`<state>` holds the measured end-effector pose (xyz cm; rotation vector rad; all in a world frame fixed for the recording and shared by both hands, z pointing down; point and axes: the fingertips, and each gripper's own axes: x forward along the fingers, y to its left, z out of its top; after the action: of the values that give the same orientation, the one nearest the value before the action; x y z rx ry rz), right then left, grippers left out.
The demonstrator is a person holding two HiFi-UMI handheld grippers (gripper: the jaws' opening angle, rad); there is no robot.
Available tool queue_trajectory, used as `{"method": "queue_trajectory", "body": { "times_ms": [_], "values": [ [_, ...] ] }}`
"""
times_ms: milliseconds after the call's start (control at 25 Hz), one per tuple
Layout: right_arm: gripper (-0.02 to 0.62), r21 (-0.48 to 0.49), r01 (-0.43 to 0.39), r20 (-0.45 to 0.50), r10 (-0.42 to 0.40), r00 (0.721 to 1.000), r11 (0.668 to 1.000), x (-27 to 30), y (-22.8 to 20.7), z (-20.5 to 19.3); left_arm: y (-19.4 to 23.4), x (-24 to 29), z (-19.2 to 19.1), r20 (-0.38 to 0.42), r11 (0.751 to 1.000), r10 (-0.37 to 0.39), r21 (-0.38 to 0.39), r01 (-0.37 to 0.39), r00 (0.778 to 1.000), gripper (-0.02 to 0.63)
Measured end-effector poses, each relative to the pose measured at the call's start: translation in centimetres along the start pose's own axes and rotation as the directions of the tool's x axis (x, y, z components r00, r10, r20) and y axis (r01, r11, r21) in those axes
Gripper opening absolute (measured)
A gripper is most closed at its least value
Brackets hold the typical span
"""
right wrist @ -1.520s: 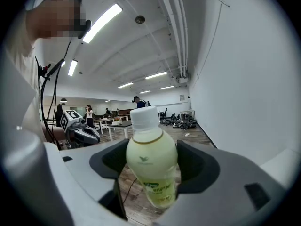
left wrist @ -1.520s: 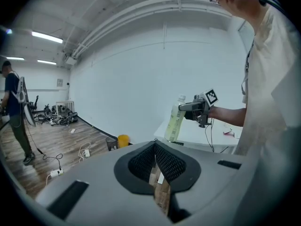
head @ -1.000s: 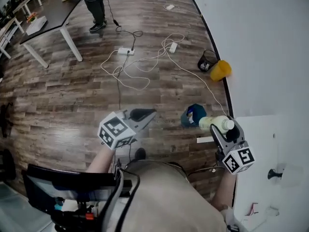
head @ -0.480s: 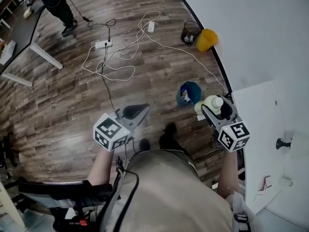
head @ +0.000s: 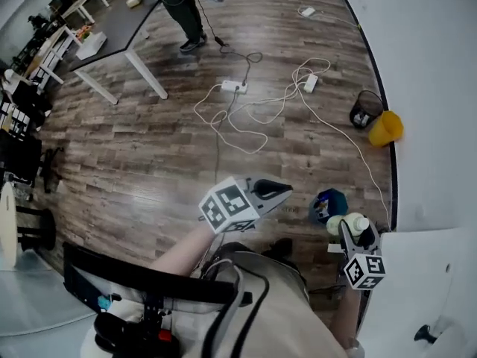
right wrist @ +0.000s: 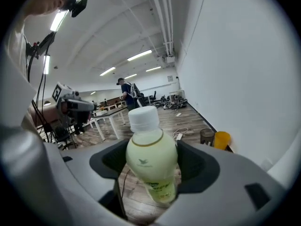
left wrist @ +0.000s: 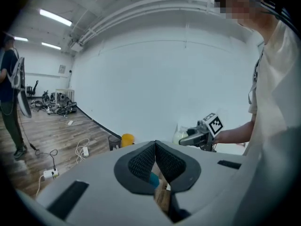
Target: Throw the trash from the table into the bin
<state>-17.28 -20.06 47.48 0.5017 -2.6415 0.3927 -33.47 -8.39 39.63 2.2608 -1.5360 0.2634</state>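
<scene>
Floor: brown wood-plank floor (head: pixel 112 140), meeting a white wall on the right.
Cords: loose white cables (head: pixel 253 114) looped across the planks, with a white power strip (head: pixel 233 86) among them.
By the wall: upright black mesh wastebasket (head: pixel 365 109); a yellow plastic bucket (head: pixel 385 127) is just beside it, apparently tipped over.
Nearer: small blue container (head: pixel 328 202), possibly a bin.
Tables: dark-topped table with white legs (head: pixel 119 32) at upper left; white tabletop (head: pixel 432 267) at lower right.

The bottle (right wrist: pixel 151 161) is pale yellow-green with a white cap. The floor (head: pixel 149 148) is brown wood plank under white cables (head: pixel 253 114). Near the white wall (head: pixel 432 58) stand a yellow bin (head: pixel 385 127), a black mesh basket (head: pixel 364 109) and a blue bin (head: pixel 329 202). The left gripper (head: pixel 282 190) and the right gripper (head: pixel 350 228) are grey, their cubes patterned in black-and-white squares.
</scene>
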Motion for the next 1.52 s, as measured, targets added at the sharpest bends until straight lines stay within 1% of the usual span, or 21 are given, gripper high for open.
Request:
{"method": "queue_trajectory", "body": {
  "times_ms": [120, 200, 320, 400, 560, 600, 680, 760, 840, 960, 1040, 1120, 1200, 1280, 1440, 1520],
  "values": [
    [0.322, -0.021, -0.055, -0.055, 0.054, 0.997, 0.998, 2.2, -1.0, -1.7, 0.6, 1.3, 1.4, 0.003, 0.999, 0.042, 0.018, -0.042, 0.999, 0.012],
    [0.322, -0.007, -0.069, -0.057, 0.069, 0.996, 0.998, 3.4, -1.7, -2.2, 1.3, 1.8, 1.5, -0.013, 0.998, 0.062, 0.020, -0.061, 0.998, 0.012],
    [0.322, 0.013, -0.050, -0.053, 0.051, 0.997, 0.999, 4.3, -3.4, -2.6, 2.2, 2.4, 0.9, -0.034, 0.997, 0.071, 0.010, -0.071, 0.997, 0.012],
    [0.322, 0.026, -0.033, -0.045, 0.034, 0.998, 0.999, 5.0, -4.6, -2.6, 3.1, 2.9, 0.9, -0.032, 0.997, 0.072, 0.009, -0.071, 0.997, 0.012],
    [0.322, 0.090, -0.009, -0.034, 0.013, 0.999, 0.996, 8.2, -7.0, -2.7, 6.7, 4.4, 1.0, -0.021, 0.997, 0.078, 0.011, -0.078, 0.997, 0.012],
    [0.322, 0.108, 0.010, -0.036, -0.006, 0.999, 0.994, 9.2, -7.4, -2.8, 7.9, 4.9, 1.0, -0.018, 0.998, 0.065, 0.015, -0.065, 0.998, 0.012],
    [0.322, 0.161, 0.073, -0.049, -0.066, 0.997, 0.984, 10.5, -8.1, -3.1, 10.2, 6.1, 1.1, -0.018, 1.000, 0.013, 0.021, -0.013, 1.000, 0.012],
    [0.322, 0.223, 0.146, -0.071, -0.133, 0.989, 0.964, 11.3, -9.0, -3.9, 12.2, 7.6, 1.0, -0.028, 0.998, -0.050, 0.028, 0.051, 0.998, 0.012],
    [0.322, 0.257, 0.198, -0.090, -0.180, 0.979, 0.946, 12.7, -10.0, -4.8, 14.5, 9.2, 1.4, -0.041, 0.993, -0.106, 0.046, 0.108, 0.994, 0.012],
    [0.322, 0.271, 0.257, -0.126, -0.230, 0.965, 0.928, 14.9, -11.6, -6.4, 17.2, 11.7, 1.5, -0.074, 0.979, -0.186, 0.069, 0.191, 0.980, 0.012],
    [0.322, 0.298, 0.302, -0.164, -0.264, 0.951, 0.905, 15.7, -12.9, -8.2, 18.0, 13.4, 1.0, -0.115, 0.966, -0.234, 0.082, 0.244, 0.965, 0.012],
    [0.322, 0.336, 0.339, -0.198, -0.286, 0.937, 0.879, 16.0, -14.3, -9.9, 18.1, 15.1, 0.8, -0.152, 0.954, -0.266, 0.102, 0.283, 0.952, 0.012],
    [0.322, 0.373, 0.361, -0.222, -0.296, 0.929, 0.855, 16.4, -15.7, -11.7, 18.0, 16.6, 0.5, -0.177, 0.943, -0.290, 0.112, 0.312, 0.941, 0.012],
    [0.322, 0.394, 0.386, -0.255, -0.304, 0.918, 0.834, 17.1, -17.5, -13.7, 18.2, 18.3, -0.1, -0.196, 0.940, -0.303, 0.102, 0.327, 0.933, 0.012],
    [0.322, 0.398, 0.413, -0.319, -0.299, 0.899, 0.819, 19.6, -21.6, -17.9, 18.5, 21.4, -2.4, -0.228, 0.942, -0.311, 0.051, 0.330, 0.923, 0.012],
    [0.322, 0.424, 0.421, -0.337, -0.292, 0.895, 0.802, 20.9, -23.2, -20.5, 18.5, 22.7, -4.2, -0.264, 0.942, -0.314, 0.032, 0.333, 0.912, 0.012]
  ]
}}
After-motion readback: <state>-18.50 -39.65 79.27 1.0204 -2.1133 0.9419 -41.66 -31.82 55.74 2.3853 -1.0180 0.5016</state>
